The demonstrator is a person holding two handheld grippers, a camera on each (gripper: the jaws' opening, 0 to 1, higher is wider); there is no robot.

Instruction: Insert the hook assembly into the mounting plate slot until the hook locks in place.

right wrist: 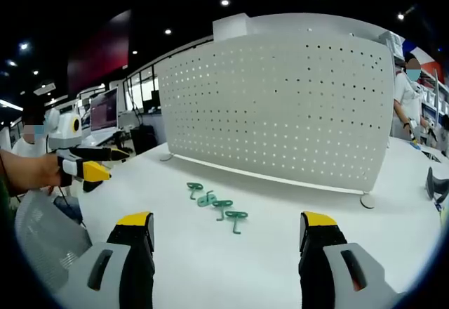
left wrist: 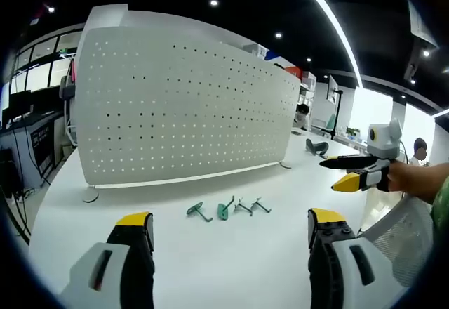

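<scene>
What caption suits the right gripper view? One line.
Open right claw faces four green hooks on the white table before an upright pegboard.

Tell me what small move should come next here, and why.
Probably lower the right gripper toward the nearest green hook on the table. Both grippers are open and empty, the left gripper included, while four hooks lie loose in front of the pegboard, so nothing can be inserted until one is picked up.
</scene>
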